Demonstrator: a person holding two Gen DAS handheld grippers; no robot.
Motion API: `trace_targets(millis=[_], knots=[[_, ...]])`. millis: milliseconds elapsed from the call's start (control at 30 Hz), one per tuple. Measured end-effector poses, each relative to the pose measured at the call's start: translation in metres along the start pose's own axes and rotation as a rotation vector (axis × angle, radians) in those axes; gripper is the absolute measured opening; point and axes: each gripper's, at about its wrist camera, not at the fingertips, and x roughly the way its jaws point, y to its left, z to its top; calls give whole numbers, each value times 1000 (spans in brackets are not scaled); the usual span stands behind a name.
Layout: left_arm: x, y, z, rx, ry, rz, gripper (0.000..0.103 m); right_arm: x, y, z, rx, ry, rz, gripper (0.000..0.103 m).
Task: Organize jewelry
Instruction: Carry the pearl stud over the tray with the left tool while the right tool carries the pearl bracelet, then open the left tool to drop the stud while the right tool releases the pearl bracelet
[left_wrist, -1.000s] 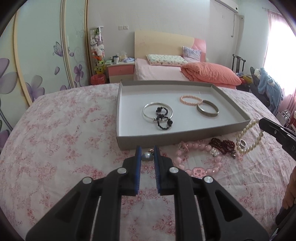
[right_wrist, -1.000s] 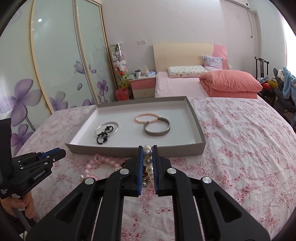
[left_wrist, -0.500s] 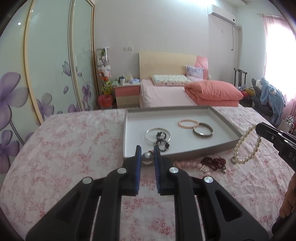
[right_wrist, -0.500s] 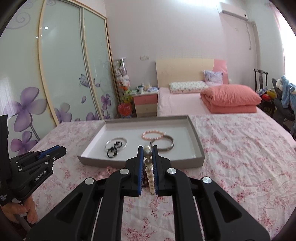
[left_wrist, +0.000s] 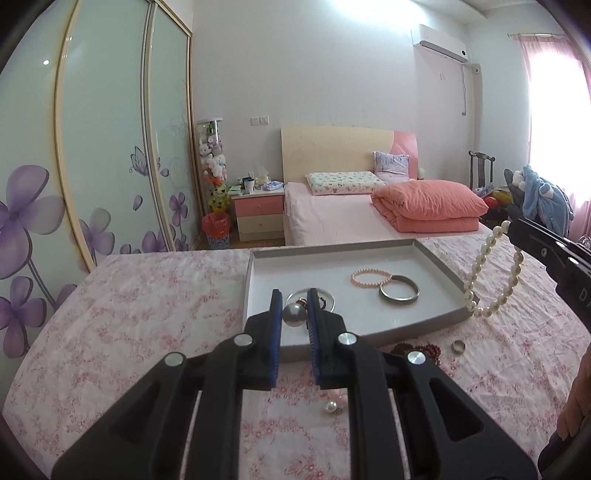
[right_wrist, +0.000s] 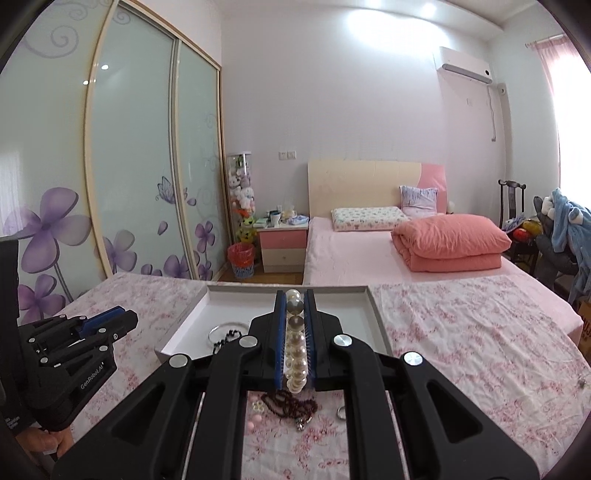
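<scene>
Grey card tray (left_wrist: 436, 258) is lying at twelve o'clock from both grippers. Left gripper (left_wrist: 295, 310) is pinching a silver-grey bead (left_wrist: 294, 315) in narrow jaws, hanging over the tray's near edge. Right gripper (right_wrist: 294, 332) is clamping a pearl strand (left_wrist: 491, 275), its loop dangling beside the tray's three o'clock wall. Left looks the nearer for dropping in.
</scene>
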Motion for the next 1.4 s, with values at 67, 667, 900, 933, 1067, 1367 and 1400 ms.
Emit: trace_targets(millis=[67, 667, 900, 933, 1067, 1367, 1400], knots=[[1, -2, 2, 5, -7, 2, 14, 0, 1, 3, -9, -12, -3, 10], [50, -10, 34, 26, -17, 18, 14, 49, -7, 22, -4, -27, -26, 10], [93, -11, 39, 19, 14, 16, 14, 87, -7, 19, -10, 13, -28, 10], [101, -11, 39, 15, 25, 10, 14, 94, -7, 18, -10, 22, -28, 10], [124, -11, 40, 10, 50, -7, 14, 121, -9, 11, 16, 81, -16, 10], [156, -18, 40, 21, 83, -34, 16, 143, -11, 3, 43, 138, -8, 11], [158, -18, 40, 24, 84, -36, 19, 141, -12, 3, 50, 133, -8, 11]])
